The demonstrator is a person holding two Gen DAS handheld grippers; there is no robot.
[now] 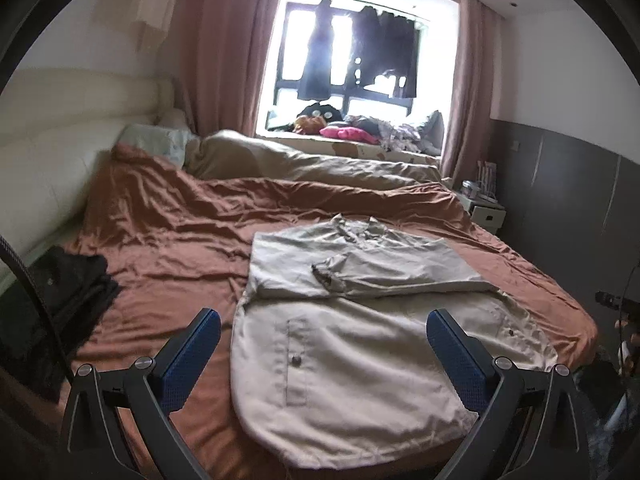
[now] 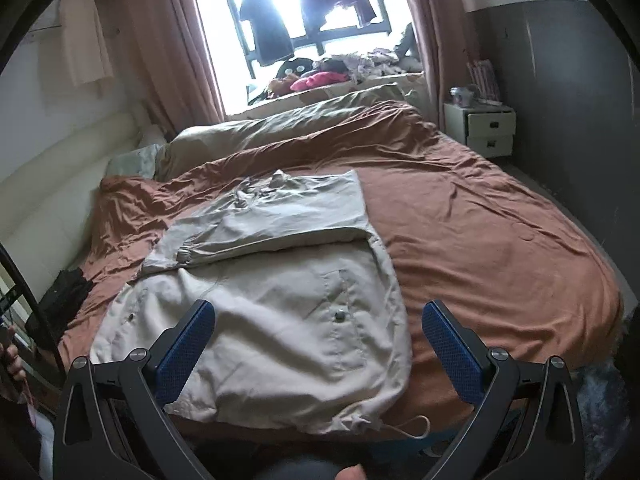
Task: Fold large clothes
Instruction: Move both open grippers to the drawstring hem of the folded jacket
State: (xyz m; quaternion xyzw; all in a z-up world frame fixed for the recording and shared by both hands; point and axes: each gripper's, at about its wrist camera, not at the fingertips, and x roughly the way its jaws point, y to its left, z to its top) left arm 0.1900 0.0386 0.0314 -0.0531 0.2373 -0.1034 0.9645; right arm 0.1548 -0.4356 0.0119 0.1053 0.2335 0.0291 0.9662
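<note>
We hold both claws tilted a little downward over the near end of the bed, and both stand spread wide with nothing between their blue pads. Through the left gripper (image 1: pixel 323 340) we see the lower half of the beige jacket (image 1: pixel 360 320) framed by the fingers, none of them pressing the cloth; through the right gripper (image 2: pixel 318 332) the same jacket (image 2: pixel 280 300) fills the left part of the gap, and its drawstring loops off the hem at the bed's near edge. The jacket lies flat on the rust-brown bed cover (image 2: pixel 480 220), hem toward us and collar away, with a sleeve folded across its chest. To the headboard side of the jacket a small heap of black clothes (image 1: pixel 76 280) sits on the cover. Beyond the jacket's collar the cover rumples up against a tan duvet (image 1: pixel 320 164) and a pale pillow (image 1: pixel 156 140), beside the cream padded headboard (image 1: pixel 52 148). Farther still, behind the duvet, a window ledge carries a jumble of coloured clothes (image 1: pixel 352 128), dark garments hang in the bright window (image 1: pixel 360 48) between pink curtains, and a pale bedside cabinet (image 2: pixel 488 128) stands at the grey wall.
</note>
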